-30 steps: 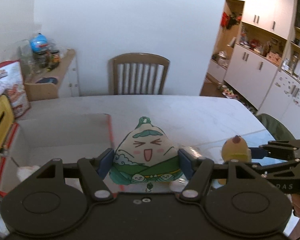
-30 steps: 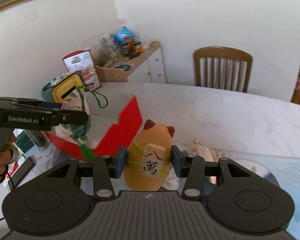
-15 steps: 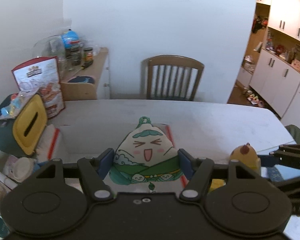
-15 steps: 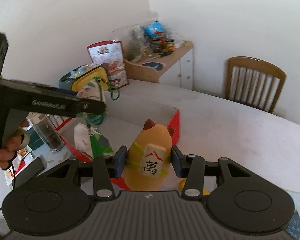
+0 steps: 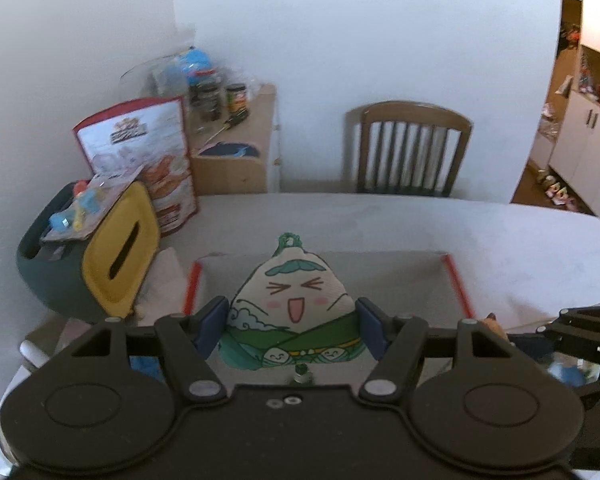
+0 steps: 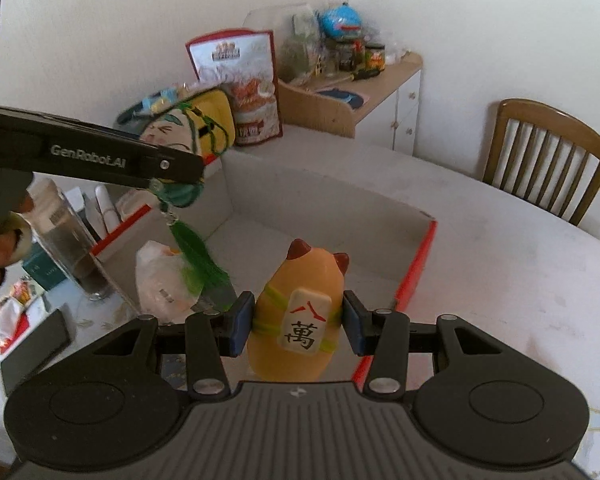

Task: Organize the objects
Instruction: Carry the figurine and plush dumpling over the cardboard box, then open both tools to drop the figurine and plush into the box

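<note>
2 toys (image 5: 292, 312) over open box (image 6: 416, 260).

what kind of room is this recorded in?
Most likely a home dining area beside a kitchen: a wooden slat-back chair at a large pale table, white cupboards through a doorway, and a side cabinet crowded with jars and food packets.

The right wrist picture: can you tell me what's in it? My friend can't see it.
The right tool squeezes an orange cat toy with a mahjong tile on its tummy, above an open red box on a white table. At left, the left tool holds a green-tasselled dumpling plush.
</note>
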Available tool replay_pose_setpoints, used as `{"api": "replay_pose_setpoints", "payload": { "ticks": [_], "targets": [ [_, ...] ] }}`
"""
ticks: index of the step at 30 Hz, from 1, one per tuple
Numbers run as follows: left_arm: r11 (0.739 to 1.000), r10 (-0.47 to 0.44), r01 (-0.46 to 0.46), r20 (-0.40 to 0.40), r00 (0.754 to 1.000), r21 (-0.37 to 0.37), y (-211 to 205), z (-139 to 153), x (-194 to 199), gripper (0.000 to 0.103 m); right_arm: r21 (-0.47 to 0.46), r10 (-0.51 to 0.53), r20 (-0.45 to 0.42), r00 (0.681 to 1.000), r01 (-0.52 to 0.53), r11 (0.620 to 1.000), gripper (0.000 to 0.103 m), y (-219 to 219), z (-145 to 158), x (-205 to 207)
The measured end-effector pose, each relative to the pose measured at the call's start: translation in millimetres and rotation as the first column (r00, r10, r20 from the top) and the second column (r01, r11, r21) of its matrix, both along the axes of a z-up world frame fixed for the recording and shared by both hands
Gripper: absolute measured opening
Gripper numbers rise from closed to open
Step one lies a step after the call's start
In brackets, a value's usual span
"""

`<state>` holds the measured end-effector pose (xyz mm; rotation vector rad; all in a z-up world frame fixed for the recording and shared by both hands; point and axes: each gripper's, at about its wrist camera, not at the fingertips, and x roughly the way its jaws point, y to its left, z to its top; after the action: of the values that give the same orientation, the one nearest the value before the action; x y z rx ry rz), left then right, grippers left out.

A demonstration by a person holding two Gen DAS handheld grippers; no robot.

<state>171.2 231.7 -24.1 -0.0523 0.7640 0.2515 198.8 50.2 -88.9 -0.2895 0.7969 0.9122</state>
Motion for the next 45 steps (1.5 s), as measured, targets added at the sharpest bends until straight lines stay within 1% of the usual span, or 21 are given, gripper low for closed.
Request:
{"api": "replay_pose_setpoints", "payload": {
  "ticks": [4,10,15,20,26,32,33,36,40,42,45],
  "targets": [
    [1.000,0.027,-0.027,-0.044,0.999,0.012,18,-16,6,0.068,-0.046,0.012,-0.005,1.000,-0.012,0.999,0.046,22,-16,8],
    [1.000,0.022,-0.020,-0.108,0.994,0.024,29,-40,16,0.068,-0.106,0.028,-0.021,0.999,-0.030,0.994,0.046,48,-41,13],
    [0.999,-0.019,0.025,-0.169,0.986,0.029,27,-60,26,0.068,-0.143,0.054,-0.028,0.998,-0.057,0.988,0.046,60,-56,11],
    [0.997,-0.069,0.077,-0.216,0.974,0.031,20,-75,36,0.068,-0.173,0.065,-0.025,0.998,-0.069,0.983,0.047,66,-64,8],
    [0.996,-0.083,0.092,-0.271,0.959,0.020,19,-90,49,0.068,-0.174,0.071,-0.027,0.997,-0.075,0.982,0.047,69,-64,9],
    [0.996,-0.083,0.092,-0.297,0.951,0.018,18,-97,54,0.070,-0.163,0.068,-0.029,0.997,-0.072,0.984,0.048,66,-63,11],
    [0.996,-0.083,0.092,-0.299,0.951,0.017,17,-97,54,0.071,-0.162,0.067,-0.032,0.997,-0.071,0.984,0.049,65,-63,12],
    [0.996,-0.081,0.089,-0.306,0.949,0.011,17,-99,55,0.073,-0.148,0.056,-0.027,0.998,-0.059,0.987,0.058,61,-62,14],
    [0.996,-0.080,0.090,-0.313,0.946,0.017,16,-102,54,0.077,-0.132,0.045,-0.034,0.998,-0.049,0.990,0.060,57,-60,18],
    [0.996,-0.077,0.087,-0.312,0.947,0.020,16,-102,53,0.081,-0.124,0.039,-0.036,0.999,-0.043,0.991,0.063,54,-59,20],
    [0.996,-0.074,0.084,-0.308,0.948,0.018,16,-102,52,0.082,-0.102,0.041,-0.036,0.998,-0.045,0.994,0.066,48,-56,20]
  ]
}}
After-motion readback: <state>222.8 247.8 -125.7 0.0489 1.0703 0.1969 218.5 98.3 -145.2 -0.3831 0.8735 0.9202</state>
